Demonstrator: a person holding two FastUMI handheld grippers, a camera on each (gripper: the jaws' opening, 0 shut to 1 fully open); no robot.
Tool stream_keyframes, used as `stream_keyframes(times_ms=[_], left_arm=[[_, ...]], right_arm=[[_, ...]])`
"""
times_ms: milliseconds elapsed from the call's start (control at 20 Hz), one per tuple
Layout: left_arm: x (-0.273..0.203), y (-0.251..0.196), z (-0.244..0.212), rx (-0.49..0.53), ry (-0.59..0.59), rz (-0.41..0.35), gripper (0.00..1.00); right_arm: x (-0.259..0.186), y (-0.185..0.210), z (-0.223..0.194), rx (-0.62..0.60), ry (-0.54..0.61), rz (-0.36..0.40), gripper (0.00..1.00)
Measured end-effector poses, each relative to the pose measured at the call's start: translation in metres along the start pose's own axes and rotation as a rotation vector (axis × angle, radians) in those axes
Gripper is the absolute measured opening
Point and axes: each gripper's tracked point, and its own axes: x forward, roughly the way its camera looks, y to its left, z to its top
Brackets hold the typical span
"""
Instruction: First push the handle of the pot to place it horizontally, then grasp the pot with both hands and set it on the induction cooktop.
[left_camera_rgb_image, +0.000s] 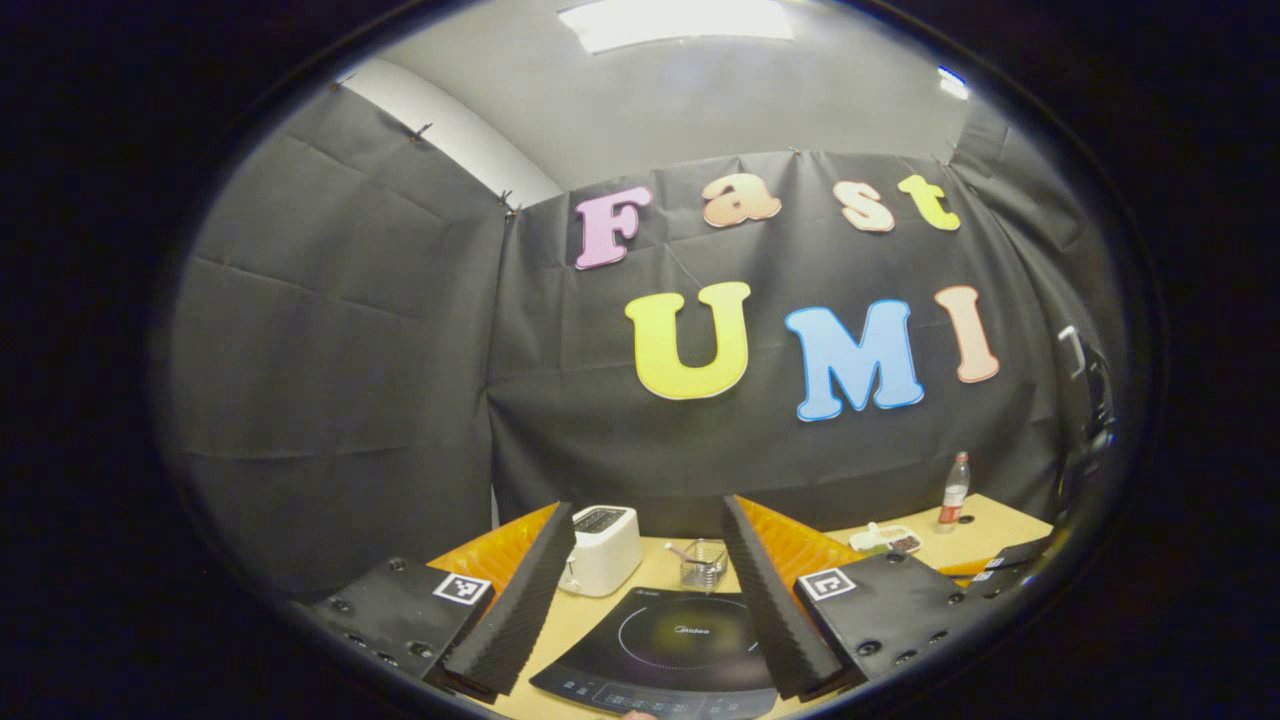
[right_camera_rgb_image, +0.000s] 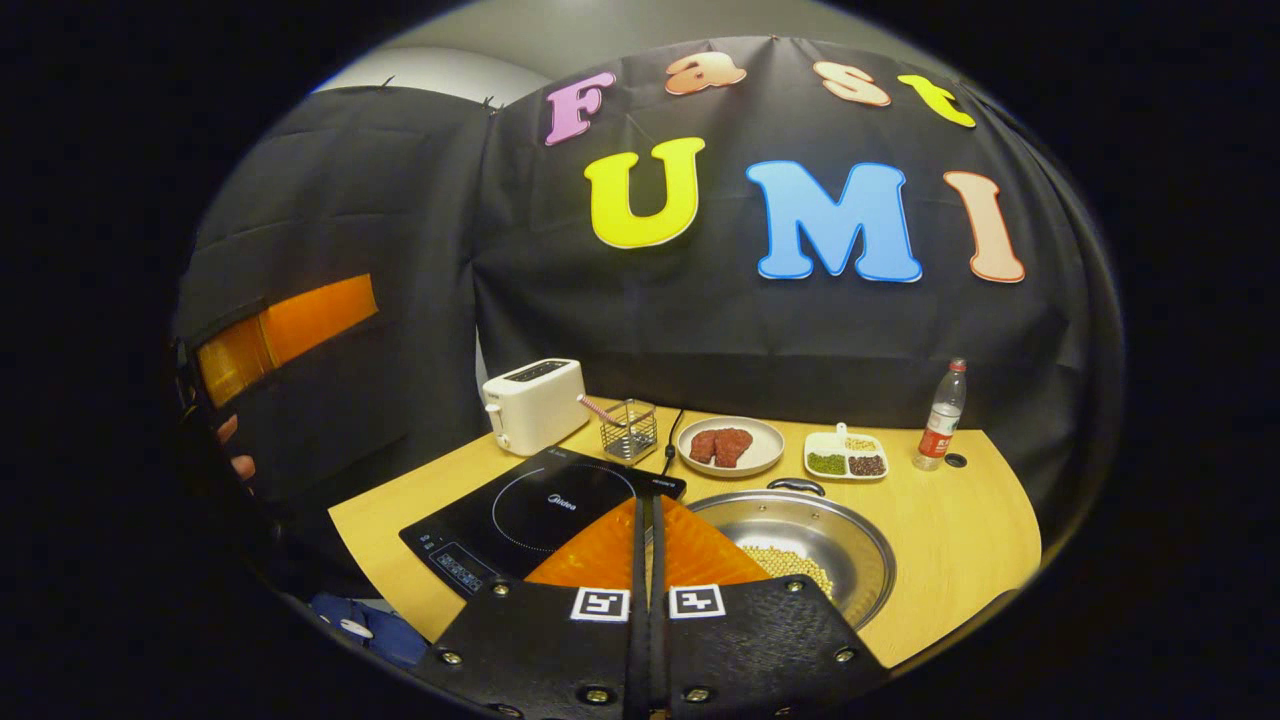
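Note:
A wide steel pot (right_camera_rgb_image: 840, 545) with yellow beans in it sits on the wooden table (right_camera_rgb_image: 960, 530), right of the black induction cooktop (right_camera_rgb_image: 530, 515). A dark handle (right_camera_rgb_image: 795, 486) lies at the pot's far rim. My right gripper (right_camera_rgb_image: 645, 505) is shut with nothing in it, its tips above the gap between cooktop and pot; its right finger hides the pot's near left rim. My left gripper (left_camera_rgb_image: 648, 505) is open and held above the cooktop (left_camera_rgb_image: 670, 645), which shows between its fingers. In the right gripper view, the left gripper (right_camera_rgb_image: 290, 325) hangs far left, a hand (right_camera_rgb_image: 235, 450) below it.
Behind the cooktop stand a white toaster (right_camera_rgb_image: 535, 403) and a wire basket (right_camera_rgb_image: 628, 428). A plate of meat (right_camera_rgb_image: 730, 447), a divided dish (right_camera_rgb_image: 846, 455) and a bottle (right_camera_rgb_image: 940, 415) line the table's back. The cooktop's cord (right_camera_rgb_image: 672, 435) runs beside the basket.

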Motion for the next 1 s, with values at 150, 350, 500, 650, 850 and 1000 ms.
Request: stream_keyframes(times_ms=[150, 350, 500, 650, 850, 1000], left_arm=[[0.003, 0.005, -0.006, 0.002, 0.008, 0.009, 0.96], [0.007, 0.015, -0.013, 0.002, 0.019, 0.023, 0.93], [0.007, 0.015, -0.016, -0.002, 0.034, 0.027, 0.96], [0.009, 0.016, -0.021, -0.003, 0.044, 0.030, 0.93], [0.021, 0.017, -0.028, 0.000, 0.053, 0.027, 0.93], [0.028, 0.017, -0.032, -0.003, 0.059, 0.024, 0.96]], right_arm=[[0.010, 0.012, -0.026, -0.012, 0.083, 0.045, 0.01], [0.021, 0.024, -0.063, -0.009, 0.195, 0.089, 0.01], [0.026, 0.029, -0.085, -0.002, 0.265, 0.110, 0.01], [0.031, 0.033, -0.110, 0.002, 0.340, 0.130, 0.01], [0.034, 0.036, -0.139, 0.021, 0.437, 0.141, 0.00], [0.035, 0.034, -0.151, 0.034, 0.481, 0.140, 0.00]])
